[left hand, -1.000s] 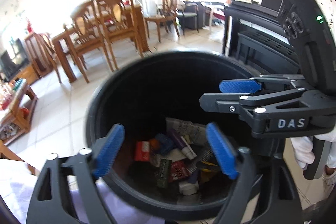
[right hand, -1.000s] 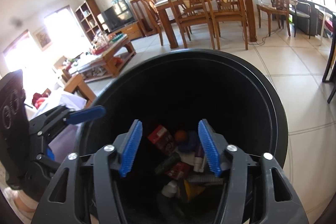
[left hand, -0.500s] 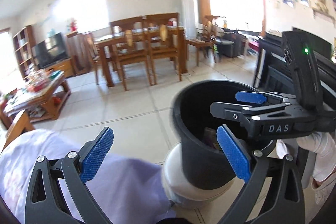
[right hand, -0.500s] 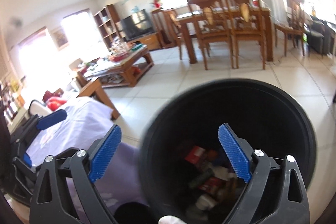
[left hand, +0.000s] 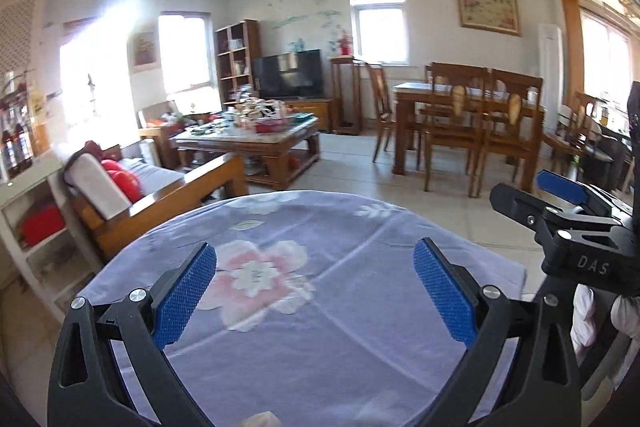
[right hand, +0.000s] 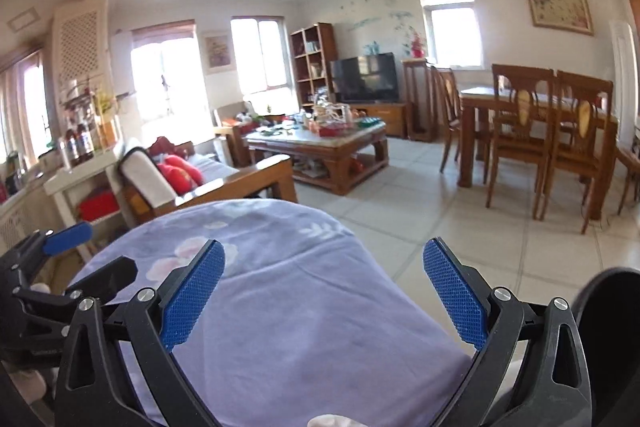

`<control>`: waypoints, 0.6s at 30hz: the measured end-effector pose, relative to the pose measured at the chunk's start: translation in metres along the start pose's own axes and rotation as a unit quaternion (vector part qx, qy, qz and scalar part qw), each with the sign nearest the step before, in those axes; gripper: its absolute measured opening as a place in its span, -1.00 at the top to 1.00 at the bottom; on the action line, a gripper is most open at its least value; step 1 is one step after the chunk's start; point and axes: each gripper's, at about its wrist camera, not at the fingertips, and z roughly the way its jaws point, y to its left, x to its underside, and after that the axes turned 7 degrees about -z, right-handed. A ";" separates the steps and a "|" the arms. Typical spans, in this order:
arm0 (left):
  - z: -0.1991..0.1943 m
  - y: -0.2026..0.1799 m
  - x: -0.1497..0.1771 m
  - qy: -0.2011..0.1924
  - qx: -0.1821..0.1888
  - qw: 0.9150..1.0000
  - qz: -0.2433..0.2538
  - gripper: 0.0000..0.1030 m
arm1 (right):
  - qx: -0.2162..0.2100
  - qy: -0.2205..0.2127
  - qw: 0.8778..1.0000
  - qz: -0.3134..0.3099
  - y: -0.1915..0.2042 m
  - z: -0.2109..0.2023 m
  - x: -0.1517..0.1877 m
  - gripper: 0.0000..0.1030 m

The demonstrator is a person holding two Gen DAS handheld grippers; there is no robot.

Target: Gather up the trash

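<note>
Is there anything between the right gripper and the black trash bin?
Nothing visible stands between them. The right gripper is open and empty over the purple floral cloth, and the black bin shows only at the lower right edge, beside the gripper's right finger.

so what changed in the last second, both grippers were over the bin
Both grippers swung up and away from the black bin, which now sits at the right view's lower edge. The left gripper and right gripper now hover over the purple floral cloth. Both opened wider; neither holds anything.
</note>
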 end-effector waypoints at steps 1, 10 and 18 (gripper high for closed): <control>-0.003 0.013 -0.002 -0.006 -0.017 1.000 -0.009 -0.90 | -0.009 -0.009 1.000 -0.009 0.018 0.007 -0.005 -0.90; -0.027 0.118 0.000 -0.022 -0.106 0.991 -0.077 -0.90 | -0.060 -0.037 0.997 -0.027 0.129 0.054 -0.021 -0.90; -0.026 0.151 0.013 -0.033 -0.140 0.984 -0.104 -0.90 | -0.042 -0.042 0.997 -0.047 0.147 0.072 0.001 -0.90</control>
